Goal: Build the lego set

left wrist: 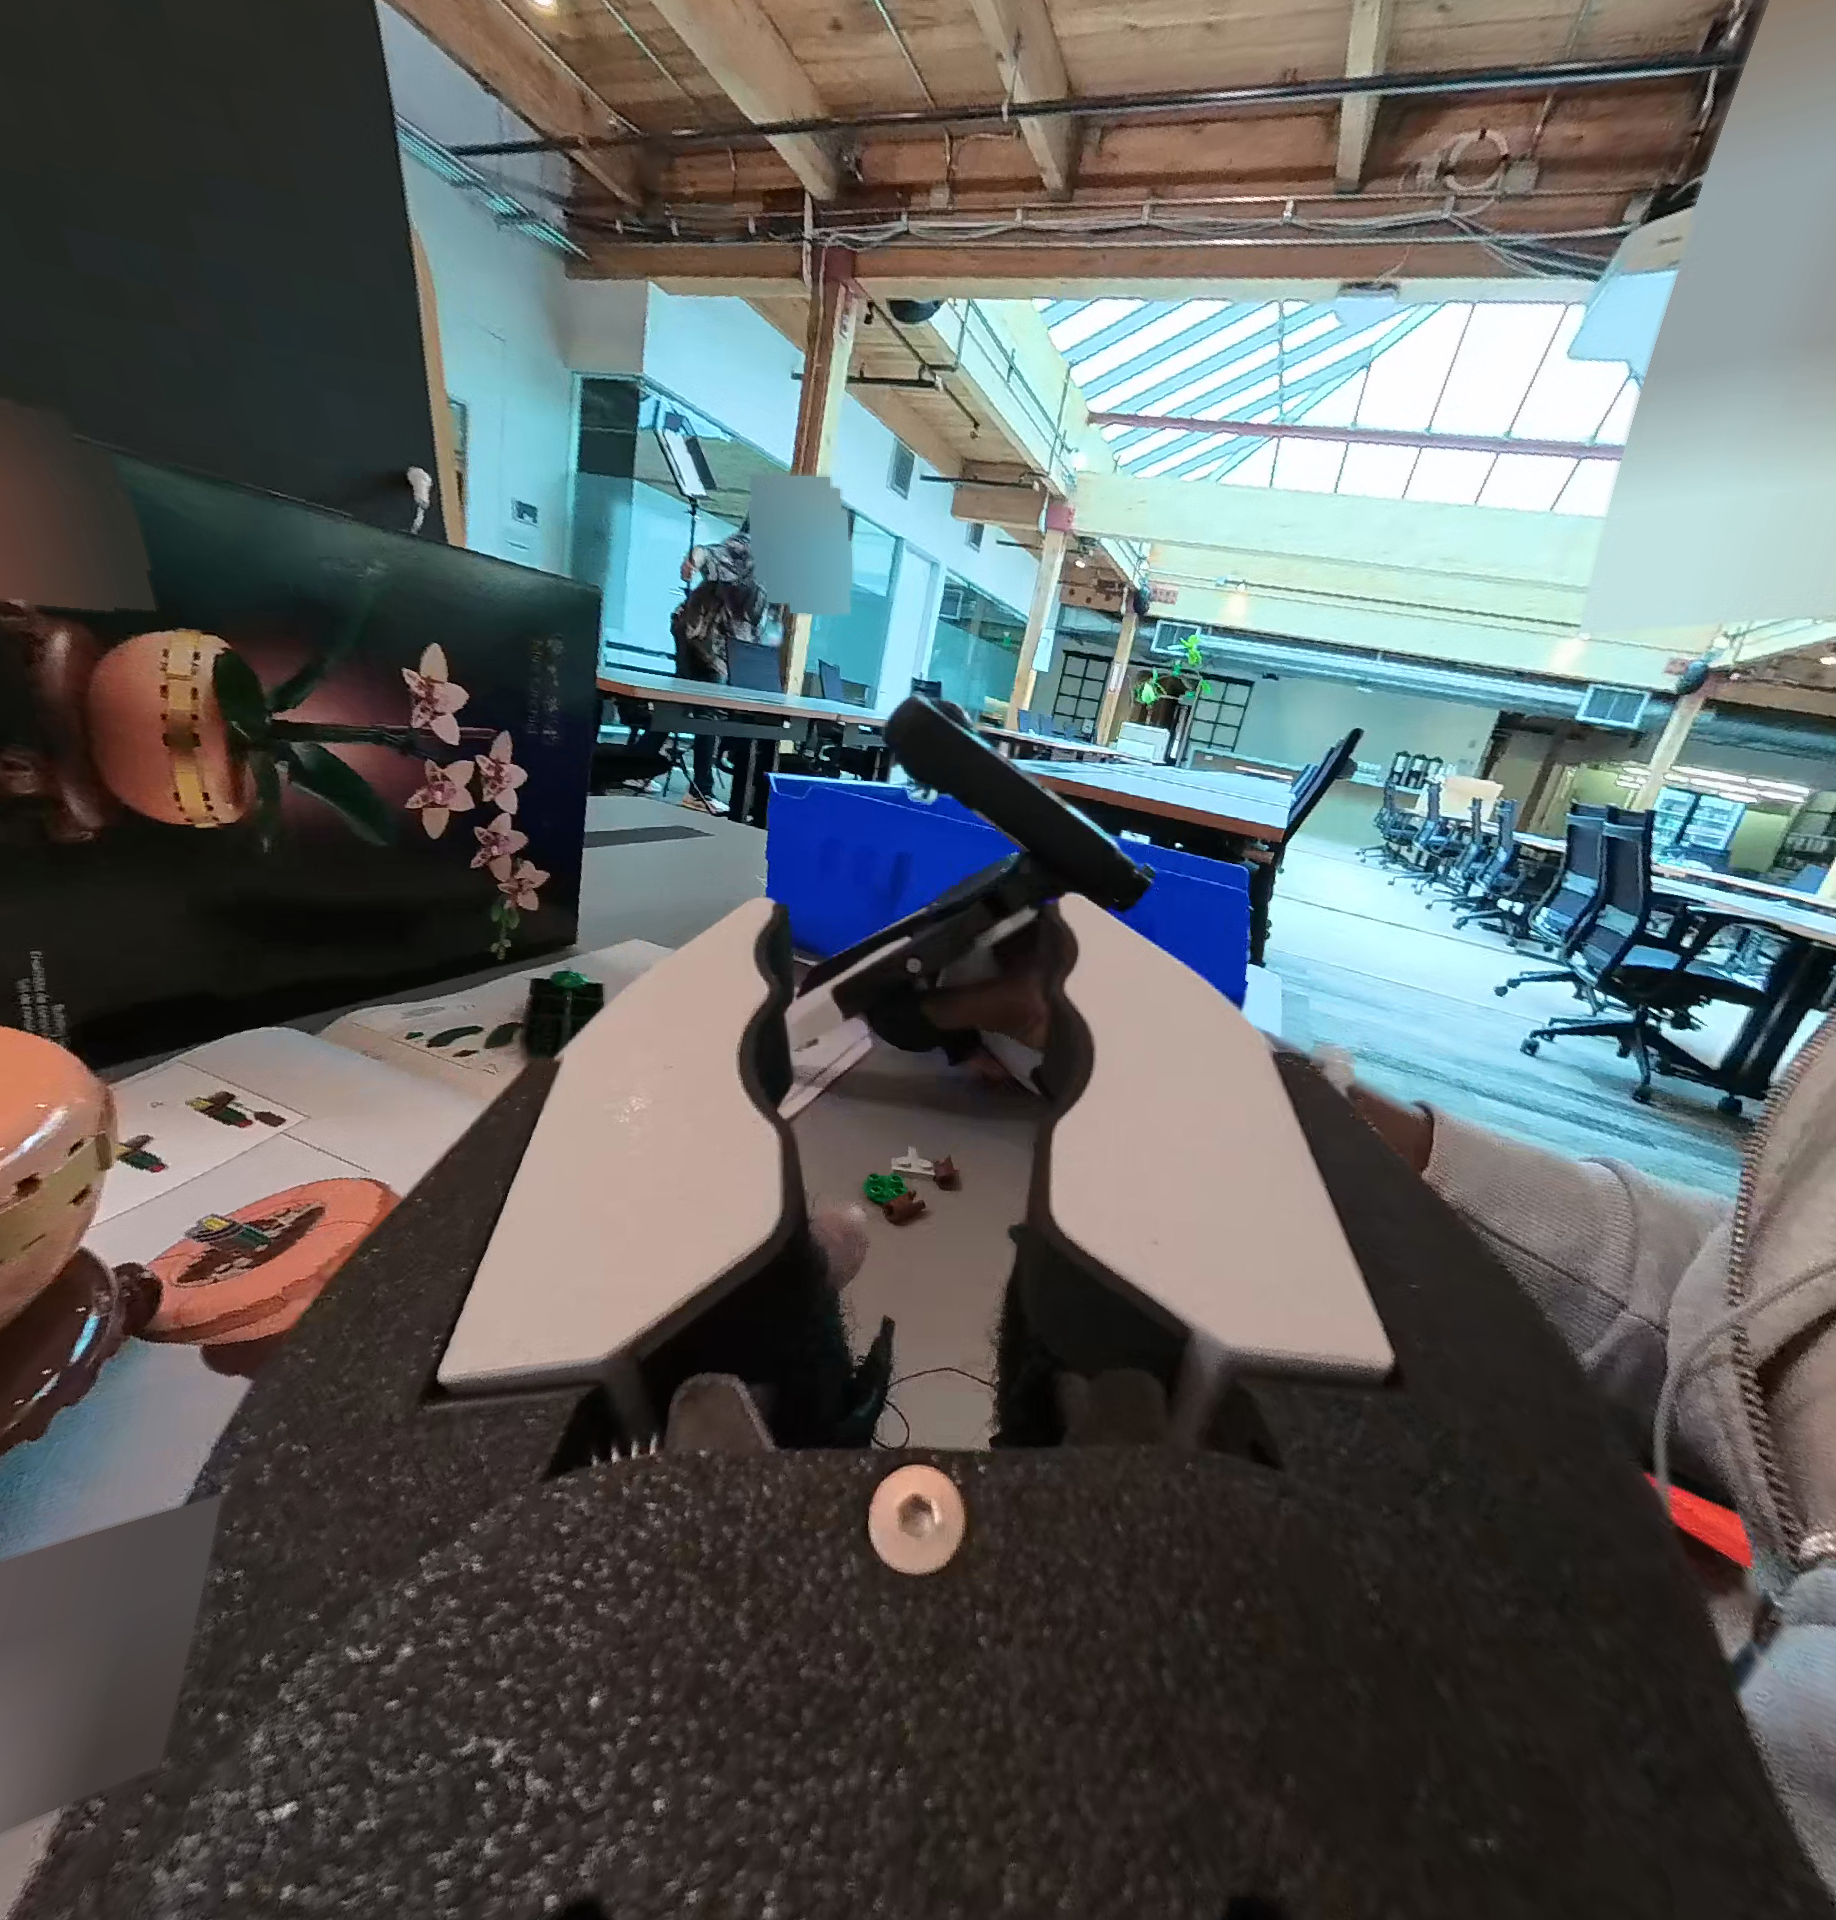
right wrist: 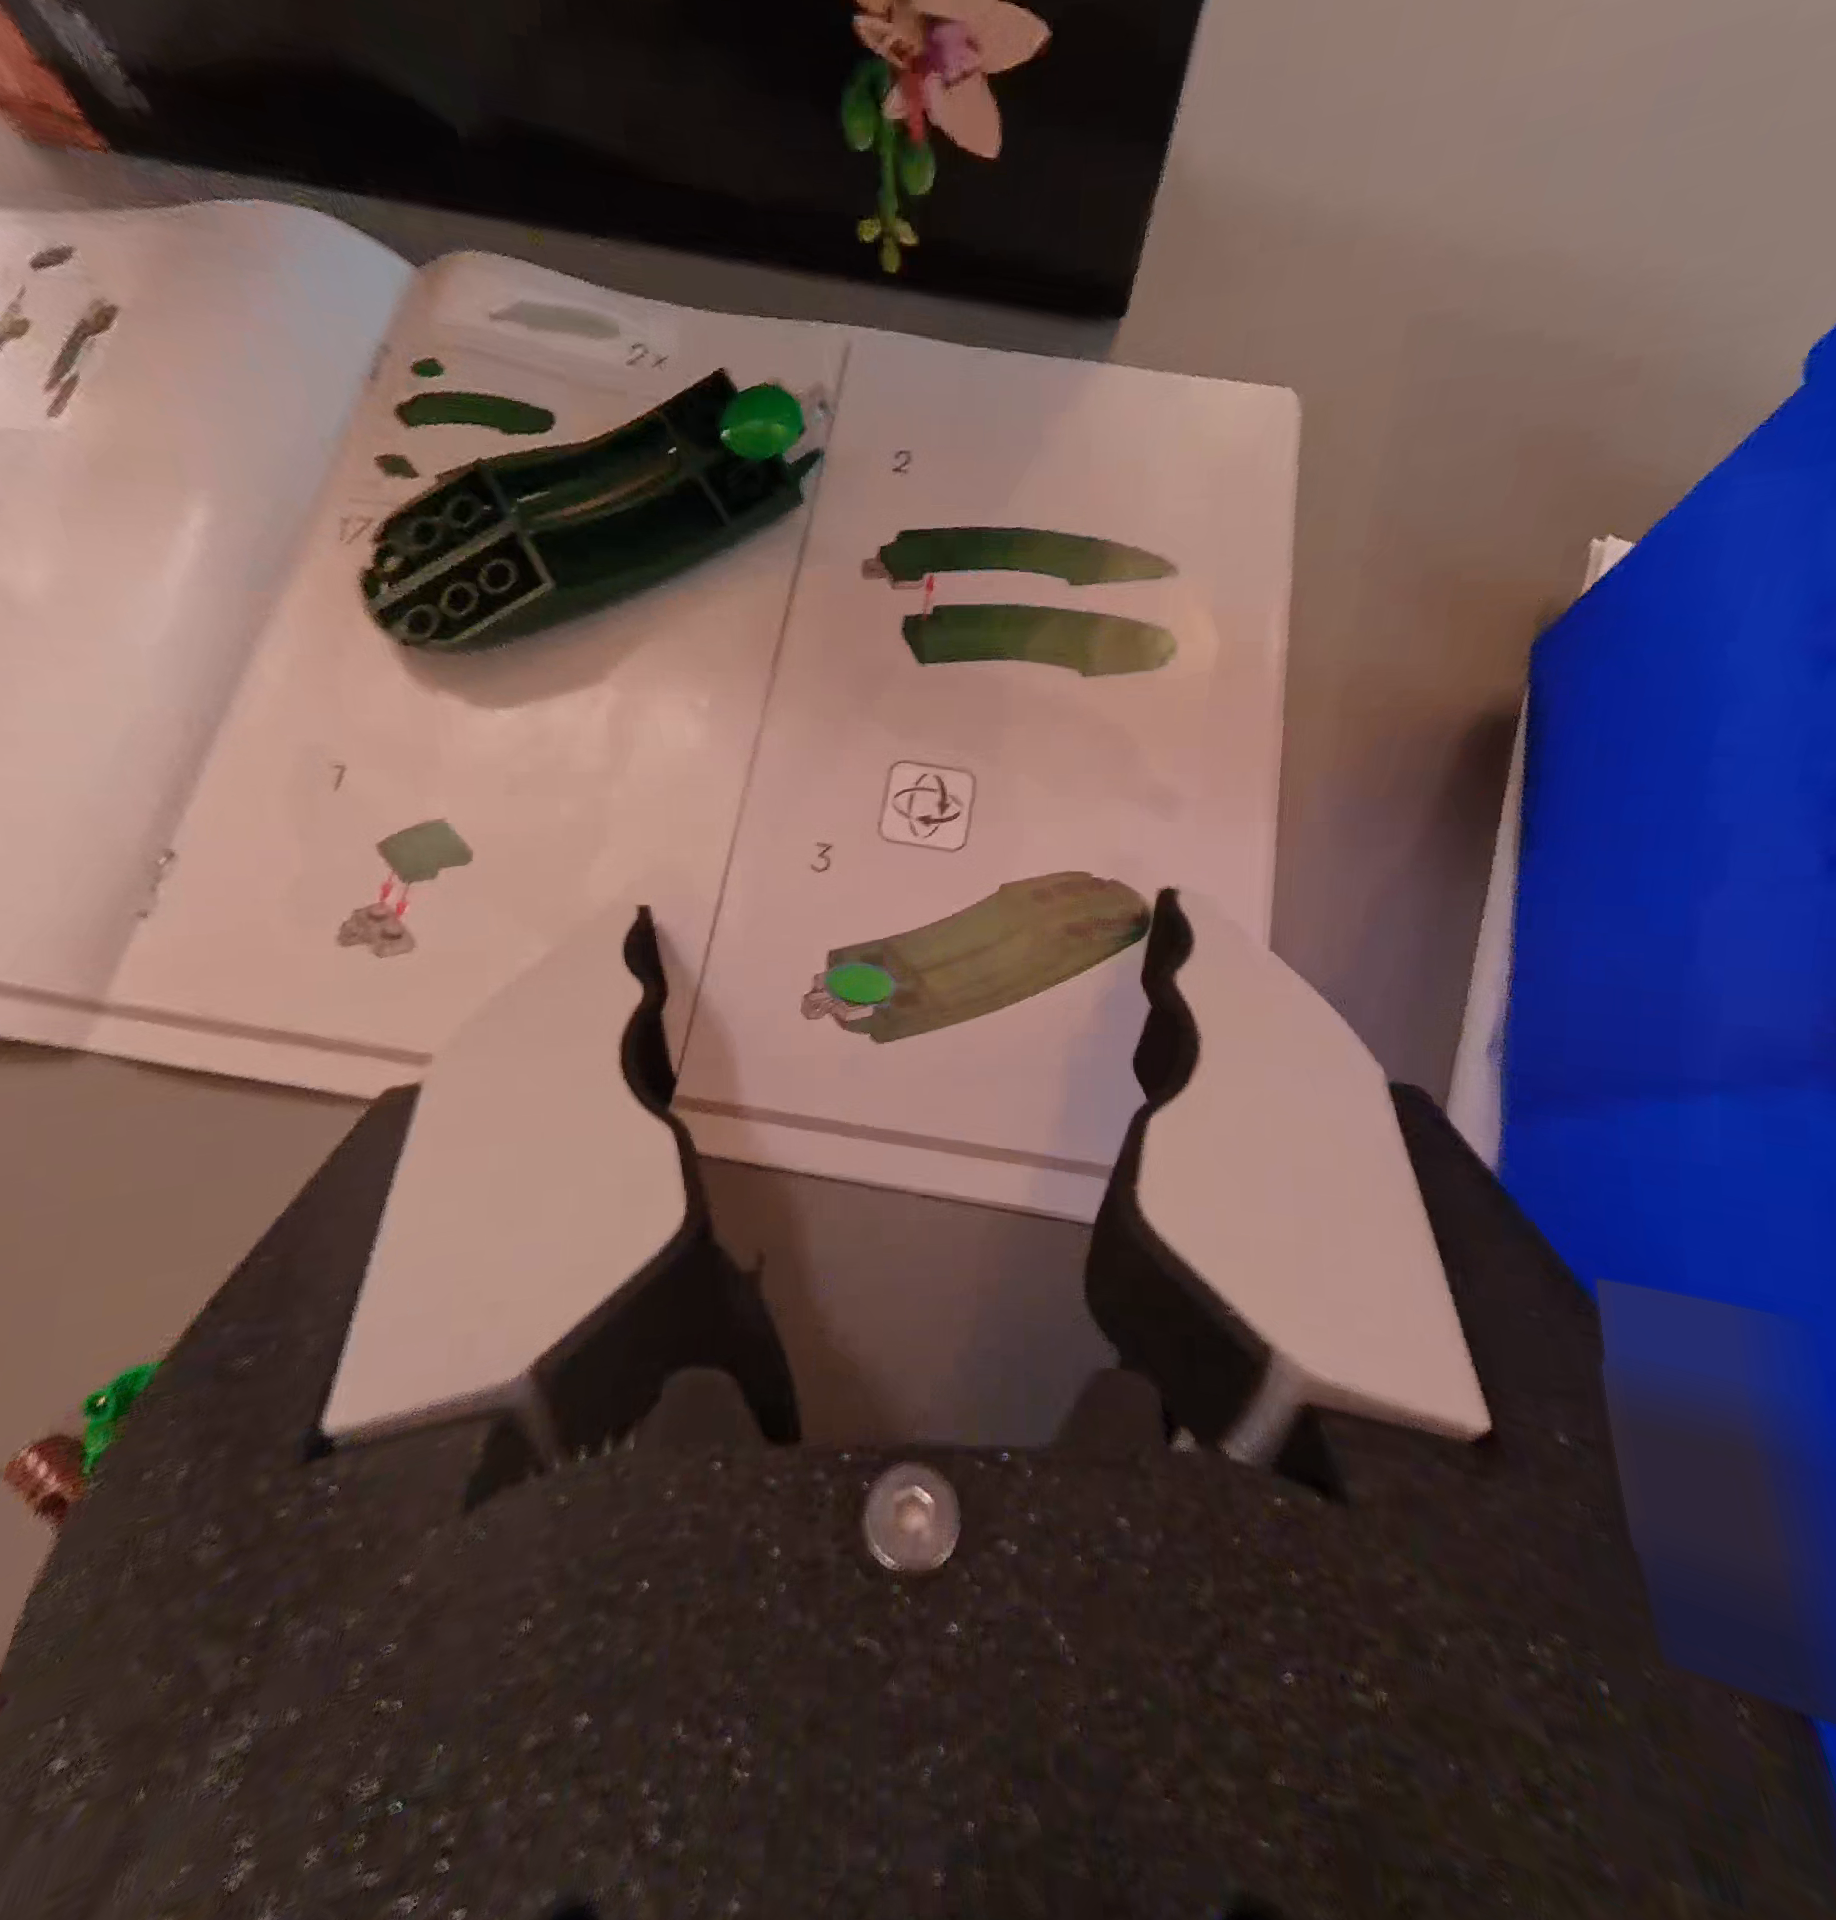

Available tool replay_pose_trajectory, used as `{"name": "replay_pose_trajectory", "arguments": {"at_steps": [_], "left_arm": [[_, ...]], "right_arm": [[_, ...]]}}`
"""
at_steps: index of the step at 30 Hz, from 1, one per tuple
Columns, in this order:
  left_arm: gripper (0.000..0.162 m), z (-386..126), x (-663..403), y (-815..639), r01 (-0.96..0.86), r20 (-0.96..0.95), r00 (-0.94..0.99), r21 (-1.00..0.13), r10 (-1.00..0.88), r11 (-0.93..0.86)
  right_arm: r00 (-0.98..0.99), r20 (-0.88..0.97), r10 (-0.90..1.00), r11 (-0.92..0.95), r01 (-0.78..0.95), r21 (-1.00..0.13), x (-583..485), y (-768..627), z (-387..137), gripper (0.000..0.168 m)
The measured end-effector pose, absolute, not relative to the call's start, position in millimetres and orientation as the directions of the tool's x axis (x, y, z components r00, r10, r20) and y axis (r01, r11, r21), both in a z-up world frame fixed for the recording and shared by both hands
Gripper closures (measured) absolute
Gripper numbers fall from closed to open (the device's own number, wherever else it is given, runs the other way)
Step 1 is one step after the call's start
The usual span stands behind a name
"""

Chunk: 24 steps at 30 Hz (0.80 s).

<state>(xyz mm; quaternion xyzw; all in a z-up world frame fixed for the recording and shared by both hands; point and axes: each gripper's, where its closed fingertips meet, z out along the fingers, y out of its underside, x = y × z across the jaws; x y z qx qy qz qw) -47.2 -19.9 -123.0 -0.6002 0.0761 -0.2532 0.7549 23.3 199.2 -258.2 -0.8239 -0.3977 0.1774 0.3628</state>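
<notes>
A dark green leaf assembly (right wrist: 581,520) with a bright green round piece (right wrist: 763,421) lies upside down on the open instruction booklet (right wrist: 997,727). My right gripper (right wrist: 906,935) is open and empty, over the booklet's near edge, short of the leaf. My left gripper (left wrist: 919,935) is open and empty above the grey table. Small loose pieces lie between its fingers: a green one (left wrist: 883,1188), a white one (left wrist: 914,1162) and two brown ones (left wrist: 945,1172). The leaf also shows in the left wrist view (left wrist: 559,1013). The right gripper's black handle (left wrist: 1007,800) shows beyond the left fingertips.
The dark set box (left wrist: 270,758) stands behind the booklet. A pink built pot (left wrist: 20,1164) sits at the left. A blue bin (right wrist: 1703,831) stands close on the right. A green piece (right wrist: 114,1403) and a brown piece (right wrist: 46,1465) lie at the lower left. A person's grey sleeve (left wrist: 1579,1247) is at the right. The right gripper is farther from the pink built pot (left wrist: 20,1164), some 25 cm, than the left, some 12 cm.
</notes>
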Motion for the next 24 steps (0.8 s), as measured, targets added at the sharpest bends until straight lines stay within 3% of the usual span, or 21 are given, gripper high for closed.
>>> {"name": "replay_pose_trajectory", "arguments": {"at_steps": [2, 4, 5, 24], "left_arm": [[0.117, -127.1, -44.8, -17.8, 0.289, 0.194, 0.855, -0.948, -0.482, 0.131], [0.118, -131.4, -44.2, -16.4, 0.283, 0.195, 0.853, -0.952, -0.484, 0.115], [0.118, -132.3, -44.6, -16.1, 0.286, 0.199, 0.851, -0.952, -0.487, 0.112], [0.125, -123.6, -51.6, -19.9, 0.266, 0.152, 0.870, -0.946, -0.469, 0.187]], "right_arm": [[0.642, -0.005, 0.767, -0.439, 0.519, -0.734, 26.2, 201.8, -259.4, 0.070], [0.752, 0.016, 0.659, -0.519, 0.470, -0.714, 43.8, 211.2, -262.9, 0.036], [0.764, -0.007, 0.645, -0.546, 0.454, -0.704, 45.6, 210.2, -264.8, 0.034], [0.761, -0.006, 0.648, -0.544, 0.458, -0.703, 45.3, 210.3, -265.0, 0.034]]}}
